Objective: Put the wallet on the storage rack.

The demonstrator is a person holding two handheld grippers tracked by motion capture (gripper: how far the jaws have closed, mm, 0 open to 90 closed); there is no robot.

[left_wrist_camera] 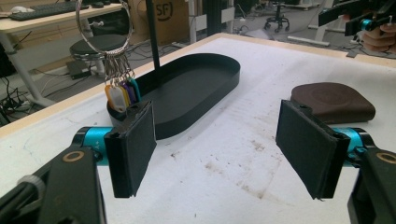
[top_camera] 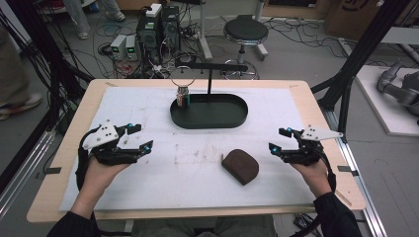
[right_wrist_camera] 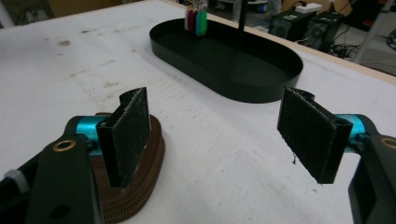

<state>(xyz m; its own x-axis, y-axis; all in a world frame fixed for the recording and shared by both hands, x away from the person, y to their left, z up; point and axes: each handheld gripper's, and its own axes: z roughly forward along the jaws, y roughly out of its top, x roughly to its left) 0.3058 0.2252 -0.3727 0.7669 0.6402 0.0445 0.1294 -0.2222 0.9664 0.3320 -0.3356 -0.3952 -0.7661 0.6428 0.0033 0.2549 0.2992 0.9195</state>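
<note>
Grippers are hovering apart over the white mat, both with jaws spread wide and holding nothing — left gripper point(top_camera: 132, 138) toward the left edge, right gripper point(top_camera: 280, 140) toward the right. Brown pouch point(top_camera: 240, 166) is lying flat near the front edge, just left of the right gripper, the nearer one. Black oval tray point(top_camera: 208, 121) is sitting toward the far edge, its floor bare — key ring with coloured tags point(top_camera: 183, 95) is hanging at its left end.
</note>
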